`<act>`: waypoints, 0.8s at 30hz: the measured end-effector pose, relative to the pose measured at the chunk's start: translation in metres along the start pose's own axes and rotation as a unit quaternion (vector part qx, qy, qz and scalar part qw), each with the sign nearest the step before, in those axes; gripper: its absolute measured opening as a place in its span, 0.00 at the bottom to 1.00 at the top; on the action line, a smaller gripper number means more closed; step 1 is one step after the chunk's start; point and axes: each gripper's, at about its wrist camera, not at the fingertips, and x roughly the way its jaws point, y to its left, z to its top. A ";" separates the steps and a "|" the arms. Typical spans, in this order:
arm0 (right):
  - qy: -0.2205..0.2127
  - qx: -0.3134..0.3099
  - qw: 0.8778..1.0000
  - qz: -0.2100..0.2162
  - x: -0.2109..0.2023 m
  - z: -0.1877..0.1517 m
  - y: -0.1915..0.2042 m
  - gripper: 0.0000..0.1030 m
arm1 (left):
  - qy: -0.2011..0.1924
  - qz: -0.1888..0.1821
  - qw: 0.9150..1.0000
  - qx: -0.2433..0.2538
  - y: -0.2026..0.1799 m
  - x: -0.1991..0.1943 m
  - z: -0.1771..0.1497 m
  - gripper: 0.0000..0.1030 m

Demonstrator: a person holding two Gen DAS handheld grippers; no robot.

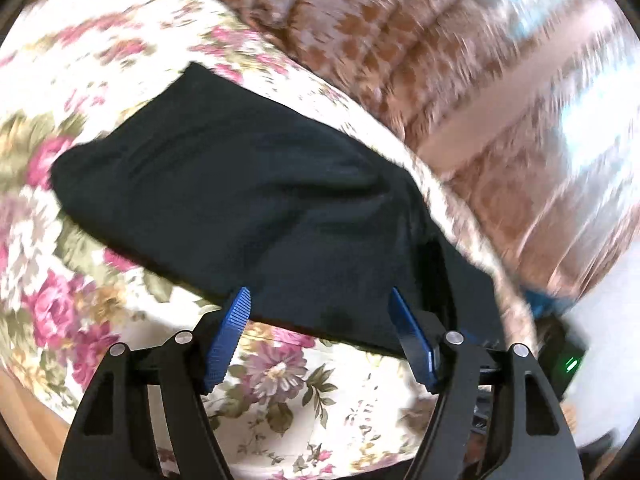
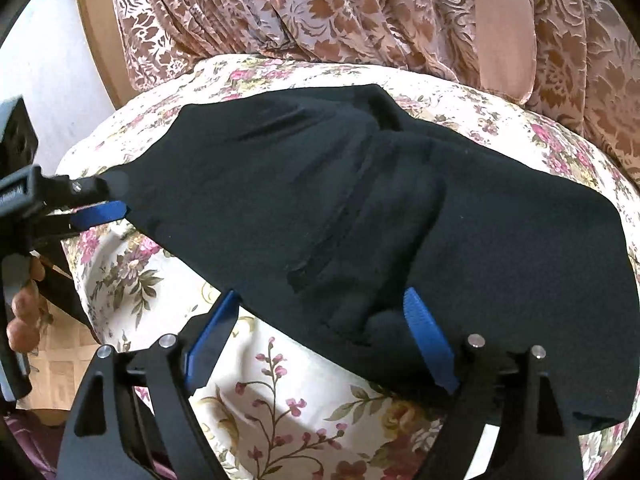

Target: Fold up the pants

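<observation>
Pants, black and folded into a broad flat bundle, lie on the floral cloth that covers the surface, with patterned brown curtains hanging just beyond its far edge. My right gripper hangs over the near edge of the pants, jaws spread wide, blue pads clear of the fabric and gripping nothing. My left gripper stands at the left end of the pants, jaws wide apart too, nothing pinched between them; in the right wrist view a hand holds its handle at the far left
</observation>
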 end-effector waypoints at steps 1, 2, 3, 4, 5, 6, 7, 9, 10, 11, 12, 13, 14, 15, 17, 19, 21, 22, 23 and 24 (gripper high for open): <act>-0.003 0.006 1.000 0.005 -0.002 0.001 -0.002 0.82 | -0.006 -0.012 1.000 -0.029 0.011 -0.006 0.002 0.77; -0.010 0.021 1.000 0.017 -0.008 0.001 -0.005 0.82 | -0.014 -0.012 0.998 -0.054 0.021 -0.011 0.003 0.78; -0.016 0.030 0.999 0.025 -0.012 0.003 -0.008 0.82 | -0.019 -0.017 0.997 -0.074 0.029 -0.016 0.003 0.78; -0.023 0.041 0.998 0.034 -0.016 0.004 -0.012 0.82 | -0.024 -0.027 0.995 -0.092 0.038 -0.020 0.003 0.78; -0.028 0.046 0.998 0.040 -0.020 0.005 -0.013 0.82 | -0.028 -0.032 0.993 -0.111 0.046 -0.023 0.005 0.78; -0.034 0.050 0.997 0.044 -0.024 0.006 -0.015 0.81 | -0.034 -0.033 0.990 -0.131 0.055 -0.027 0.006 0.80; -0.042 0.052 0.997 0.046 -0.029 0.007 -0.015 0.81 | -0.039 -0.036 0.988 -0.147 0.062 -0.030 0.007 0.81; -0.057 0.052 0.996 0.052 -0.039 0.010 -0.016 0.78 | -0.051 -0.023 0.983 -0.176 0.075 -0.035 0.010 0.81; -0.063 0.051 0.995 0.052 -0.043 0.011 -0.015 0.78 | -0.056 -0.018 0.981 -0.185 0.080 -0.036 0.011 0.81; -0.067 0.050 0.995 0.052 -0.046 0.012 -0.015 0.77 | -0.060 -0.015 0.978 -0.199 0.085 -0.037 0.013 0.81; -0.070 0.052 0.995 0.053 -0.049 0.012 -0.016 0.77 | -0.059 -0.015 0.976 -0.210 0.089 -0.036 0.016 0.81; -0.073 0.054 0.994 0.053 -0.051 0.013 -0.017 0.76 | -0.059 -0.016 0.974 -0.220 0.093 -0.035 0.017 0.81; -0.074 0.058 0.994 0.052 -0.052 0.013 -0.019 0.76 | -0.061 -0.015 0.971 -0.229 0.097 -0.035 0.019 0.81; -0.074 0.061 0.994 0.052 -0.052 0.013 -0.021 0.76 | -0.063 -0.005 0.968 -0.241 0.102 -0.033 0.021 0.81; -0.072 0.067 0.994 0.050 -0.051 0.013 -0.024 0.76 | -0.061 -0.003 0.965 -0.255 0.108 -0.029 0.024 0.80; -0.068 0.070 0.994 0.046 -0.049 0.012 -0.027 0.76 | -0.062 0.003 0.963 -0.263 0.111 -0.024 0.025 0.72; -0.065 0.072 0.994 0.045 -0.048 0.011 -0.028 0.76 | -0.063 0.010 0.964 -0.257 0.110 -0.021 0.029 0.57; -0.064 0.072 0.994 0.044 -0.048 0.011 -0.028 0.76 | -0.063 0.014 0.964 -0.256 0.111 -0.020 0.030 0.45; -0.064 0.073 0.994 0.044 -0.048 0.011 -0.029 0.76 | -0.058 0.022 0.964 -0.259 0.112 -0.017 0.031 0.44; -0.064 0.073 0.994 0.044 -0.048 0.011 -0.029 0.76 | -0.058 0.024 0.963 -0.261 0.113 -0.015 0.032 0.44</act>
